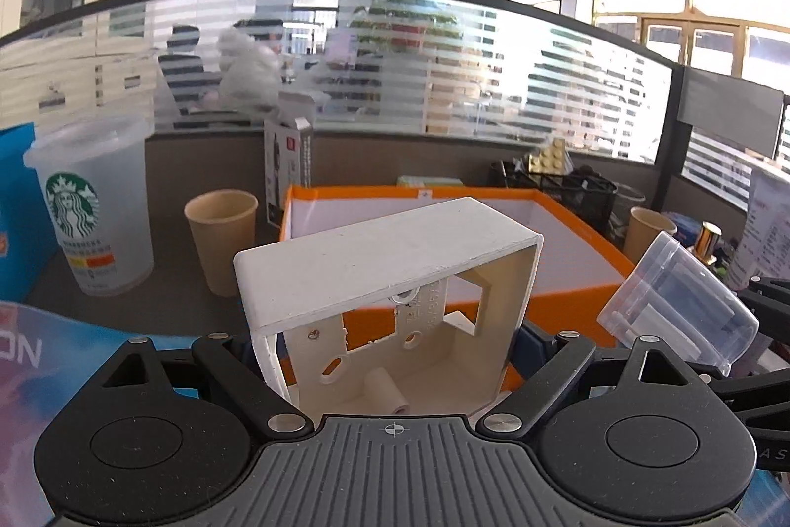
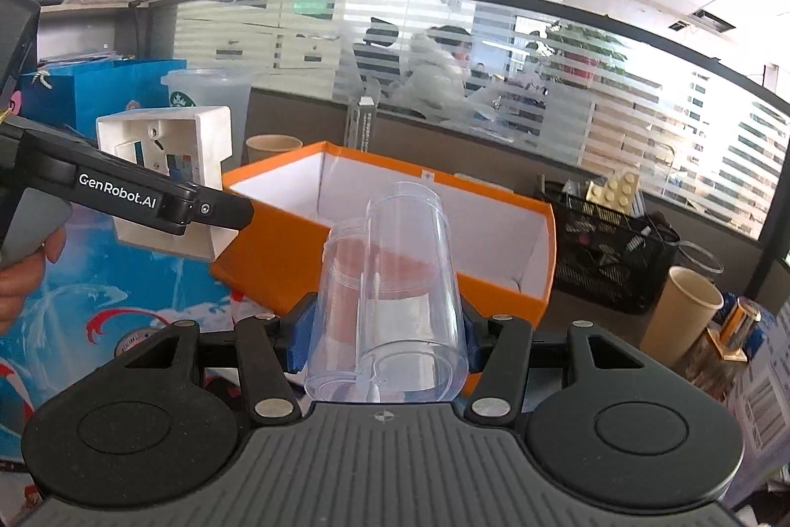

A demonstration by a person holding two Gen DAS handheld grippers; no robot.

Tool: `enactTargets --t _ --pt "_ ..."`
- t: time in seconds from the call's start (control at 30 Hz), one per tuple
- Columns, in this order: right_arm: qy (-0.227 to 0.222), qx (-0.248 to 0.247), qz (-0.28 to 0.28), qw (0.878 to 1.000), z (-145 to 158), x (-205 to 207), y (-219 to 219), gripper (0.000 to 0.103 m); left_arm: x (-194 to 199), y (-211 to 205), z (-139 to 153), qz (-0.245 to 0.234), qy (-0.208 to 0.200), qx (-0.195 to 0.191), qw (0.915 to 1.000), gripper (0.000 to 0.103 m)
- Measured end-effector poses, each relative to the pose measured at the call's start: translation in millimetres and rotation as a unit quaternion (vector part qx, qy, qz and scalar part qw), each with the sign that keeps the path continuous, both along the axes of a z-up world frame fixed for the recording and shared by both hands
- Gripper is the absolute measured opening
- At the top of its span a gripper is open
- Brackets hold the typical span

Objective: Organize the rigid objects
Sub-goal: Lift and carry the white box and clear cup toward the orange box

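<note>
Carrying: you have one item in each gripper, both held in the air just short of the orange box (image 2: 385,240).
Left gripper (image 1: 395,344): jaws spread wide and clamped on the white wall box (image 1: 390,280), gripped across its side walls, open face toward the camera.
Right gripper (image 2: 385,329): jaws drawn in fairly narrow around the clear plastic cups (image 2: 390,295), two nested or side by side, lying on their sides between the blue pads (image 2: 302,342).
Orange box: open top, white inside, looks empty from here; it sits on the grey desk ahead of both grippers.
Wall box position: in the right wrist view it hangs over the near left corner of the orange box, not yet inside.
Cups position: in front of the near wall of the orange box, above the desk.
Likely step: judged as bringing both items over the box to drop them in.
Risk, cups: smooth round plastic could slip or roll in the pads if you tilt further.
Risk, wall box: its lower edge could catch the orange rim and shove the box if you come in low.
Risk, neighbours: paper cup (image 1: 222,240) and the tall frosted cup (image 1: 94,206) stand near the box's left side; a wide swing of your left gripper could topple them.
Risk, crowding: both grippers aim at one opening and could knock together.
</note>
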State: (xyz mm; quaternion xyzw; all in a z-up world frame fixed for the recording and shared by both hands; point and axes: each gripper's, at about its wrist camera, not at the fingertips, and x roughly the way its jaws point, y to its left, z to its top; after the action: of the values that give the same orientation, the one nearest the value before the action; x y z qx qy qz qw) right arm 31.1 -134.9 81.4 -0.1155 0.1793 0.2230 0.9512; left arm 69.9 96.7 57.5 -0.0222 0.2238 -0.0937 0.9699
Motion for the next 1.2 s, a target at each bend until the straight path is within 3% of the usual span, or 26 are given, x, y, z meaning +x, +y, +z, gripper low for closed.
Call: enactTargets --t 1.2 --pt "-0.016 -0.004 -0.013 1.0 41 51 18 0.051 27 7 52 0.009 -0.042 0.011 0.999 0.091"
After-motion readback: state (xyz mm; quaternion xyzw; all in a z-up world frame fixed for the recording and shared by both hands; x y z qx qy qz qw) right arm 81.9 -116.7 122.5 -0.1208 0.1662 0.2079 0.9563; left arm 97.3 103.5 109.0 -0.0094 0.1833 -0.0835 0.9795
